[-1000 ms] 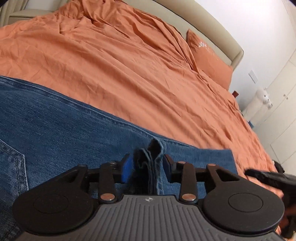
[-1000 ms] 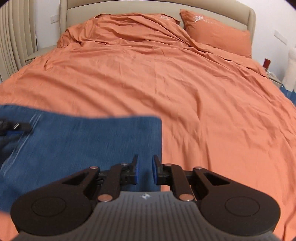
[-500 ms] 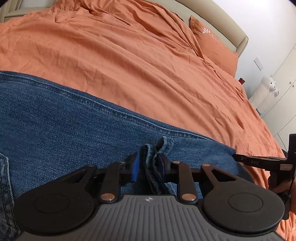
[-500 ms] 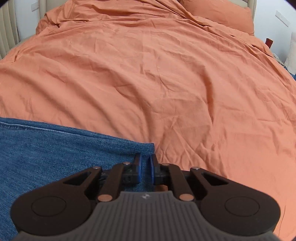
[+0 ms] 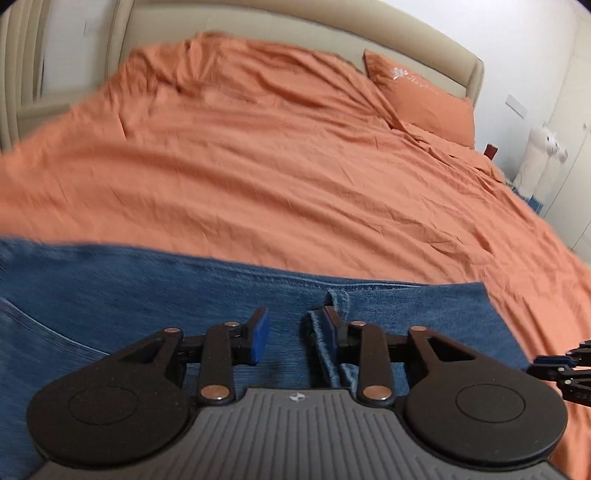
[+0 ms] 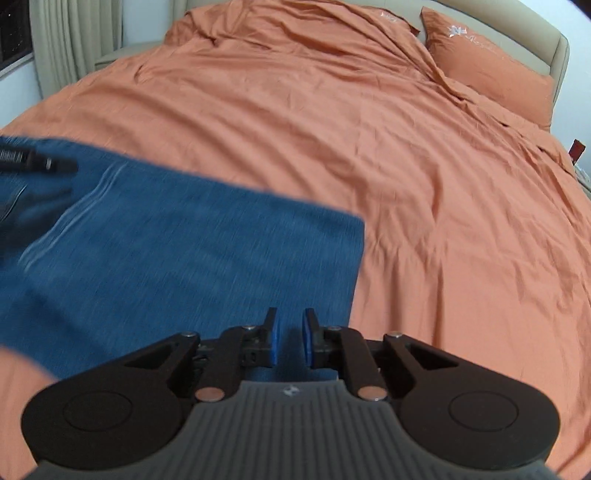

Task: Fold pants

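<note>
Orange bed carries jeans lengthwise between left gripper and right gripper, both spread apart, holding nothing.

Left gripper over blue jeans on an orange duvet.
Jaws are spread apart; a bunched denim fold is seen against the right-hand finger, the left-hand blue pad standing clear of it. The jeans are laid flat across the near bed. An orange pillow is set against the beige headboard. A second black gripper is partly shown at the right edge.
</note>
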`<action>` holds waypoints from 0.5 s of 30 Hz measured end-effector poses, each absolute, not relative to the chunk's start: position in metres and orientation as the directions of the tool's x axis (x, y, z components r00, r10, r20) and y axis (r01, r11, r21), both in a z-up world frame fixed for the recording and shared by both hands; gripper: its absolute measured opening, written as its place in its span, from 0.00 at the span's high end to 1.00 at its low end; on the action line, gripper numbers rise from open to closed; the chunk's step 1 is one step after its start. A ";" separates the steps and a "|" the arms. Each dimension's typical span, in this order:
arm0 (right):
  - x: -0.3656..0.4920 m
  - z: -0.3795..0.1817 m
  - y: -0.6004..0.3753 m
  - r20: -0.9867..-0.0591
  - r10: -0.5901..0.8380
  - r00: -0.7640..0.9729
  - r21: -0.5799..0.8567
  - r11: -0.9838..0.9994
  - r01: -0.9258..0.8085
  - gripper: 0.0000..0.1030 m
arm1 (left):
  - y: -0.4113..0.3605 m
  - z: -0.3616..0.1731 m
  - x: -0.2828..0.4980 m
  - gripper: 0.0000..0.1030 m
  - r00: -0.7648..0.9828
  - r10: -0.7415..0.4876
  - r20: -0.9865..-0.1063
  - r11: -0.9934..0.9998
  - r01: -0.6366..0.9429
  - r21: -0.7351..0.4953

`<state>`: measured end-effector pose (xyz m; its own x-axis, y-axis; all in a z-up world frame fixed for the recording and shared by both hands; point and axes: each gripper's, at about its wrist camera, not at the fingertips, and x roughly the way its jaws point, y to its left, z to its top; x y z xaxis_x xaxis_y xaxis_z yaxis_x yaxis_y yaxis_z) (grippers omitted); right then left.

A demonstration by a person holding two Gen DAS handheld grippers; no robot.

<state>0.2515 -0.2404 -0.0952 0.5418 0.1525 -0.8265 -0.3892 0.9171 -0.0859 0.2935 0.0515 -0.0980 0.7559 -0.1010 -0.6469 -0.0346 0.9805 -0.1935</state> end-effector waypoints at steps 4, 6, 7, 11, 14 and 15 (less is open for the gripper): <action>0.240 -0.121 -0.241 -0.873 0.127 0.471 -0.066 0.926 -0.372 0.93 | 0.058 -0.088 0.273 0.60 0.753 -0.066 -0.655 0.984 -0.059 -0.167; 0.242 -0.133 -0.238 -0.883 0.109 0.457 -0.069 0.932 -0.355 0.93 | 0.066 -0.082 0.265 0.60 0.759 -0.039 -0.649 0.982 -0.093 -0.167; 0.244 -0.136 -0.235 -0.888 0.095 0.450 -0.082 0.930 -0.358 0.93 | 0.071 -0.078 0.261 0.60 0.766 -0.027 -0.642 0.978 -0.113 -0.176; 0.255 -0.128 -0.220 -0.913 0.027 0.408 -0.142 0.914 -0.380 0.93 | 0.104 -0.063 0.243 0.49 0.802 -0.003 -0.598 0.938 -0.204 -0.279; 0.252 -0.100 -0.209 -0.896 0.031 0.442 -0.174 0.893 -0.415 0.92 | 0.134 -0.055 0.229 0.46 0.808 0.067 -0.585 0.893 -0.310 -0.325; 0.251 -0.088 -0.204 -0.887 0.049 0.460 -0.175 0.885 -0.432 0.92 | 0.146 -0.055 0.224 0.44 0.805 0.100 -0.584 0.867 -0.359 -0.347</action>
